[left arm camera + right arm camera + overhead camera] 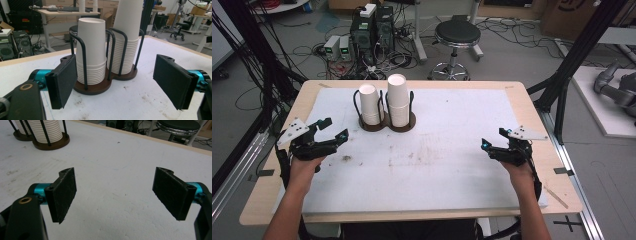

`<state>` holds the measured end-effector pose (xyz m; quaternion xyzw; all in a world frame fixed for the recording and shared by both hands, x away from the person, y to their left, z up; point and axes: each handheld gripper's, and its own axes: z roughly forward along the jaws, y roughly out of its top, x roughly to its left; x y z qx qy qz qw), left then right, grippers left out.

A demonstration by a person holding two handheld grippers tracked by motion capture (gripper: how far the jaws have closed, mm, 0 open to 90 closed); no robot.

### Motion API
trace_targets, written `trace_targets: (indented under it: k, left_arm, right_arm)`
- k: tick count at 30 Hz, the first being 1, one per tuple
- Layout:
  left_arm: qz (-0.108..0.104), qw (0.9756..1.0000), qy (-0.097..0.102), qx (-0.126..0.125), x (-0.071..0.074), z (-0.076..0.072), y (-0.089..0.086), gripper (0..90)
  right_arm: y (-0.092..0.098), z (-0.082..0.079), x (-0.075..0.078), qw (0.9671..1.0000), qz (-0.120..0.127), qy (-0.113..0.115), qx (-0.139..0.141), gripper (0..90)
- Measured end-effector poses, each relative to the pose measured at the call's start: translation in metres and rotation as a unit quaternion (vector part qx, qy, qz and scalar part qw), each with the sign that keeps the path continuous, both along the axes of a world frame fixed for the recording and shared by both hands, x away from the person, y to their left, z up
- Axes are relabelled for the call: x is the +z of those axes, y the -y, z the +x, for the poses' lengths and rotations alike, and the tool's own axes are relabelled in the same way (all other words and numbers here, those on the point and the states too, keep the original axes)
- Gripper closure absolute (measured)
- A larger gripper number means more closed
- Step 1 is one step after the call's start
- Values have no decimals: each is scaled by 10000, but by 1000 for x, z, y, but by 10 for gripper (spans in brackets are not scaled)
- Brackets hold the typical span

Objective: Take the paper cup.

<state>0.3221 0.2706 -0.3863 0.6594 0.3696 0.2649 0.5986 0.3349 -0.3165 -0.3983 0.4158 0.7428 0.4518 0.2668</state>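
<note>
Two paper cup stacks are standing upright (mouths down) in the holder; left gripper and right gripper are gaping empty.

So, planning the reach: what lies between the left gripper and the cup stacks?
Nothing: in the high view, bare white mat separates the open left gripper from the cup stacks.

Matt white paper cups stand stacked in a holder of glossy black metal wire on a dark brown wooden base; the table's pale wood edge frames a rough, stained white mat.
</note>
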Motion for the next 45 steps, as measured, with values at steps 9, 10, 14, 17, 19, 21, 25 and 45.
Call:
trace_targets:
  k: [9, 10, 14, 17, 19, 21, 25, 45]
  left_arm:
    - [-3, 10000, -44, 16, 0, 3, -1, 196]
    - [-13, 10000, -43, 27, 0, 4, -1, 196]
    - [-36, 10000, -56, 50, 0, 6, -1, 196]
    - [-21, 10000, -75, 26, 0, 8, 0, 199]
    - [-11, 10000, -95, 7, 0, 8, 1, 200]
    - [20, 9999, -106, -34, -1, 7, 1, 201]
    - [11, 9999, -113, -59, -4, 3, 1, 201]
    - [47, 9998, -108, -140, -10, 1, 1, 202]
  right_arm:
    - [-1, 2, -1, 10000, 54, -12, 6, 197]
    - [-1, 2, -2, 10000, 75, -30, 21, 197]
    - [-3, 2, 0, 9998, 186, 6, 39, 197]
    - [-11, 1, 5, 9994, 331, 60, 127, 197]
    - [-17, 1, 7, 9986, 488, 89, 157, 197]
    - [-24, 1, 9, 9984, 512, 134, 212, 197]
    - [-38, 4, 12, 9980, 480, 268, 328, 197]
    - [-117, 17, 1, 9931, 690, 490, 817, 199]
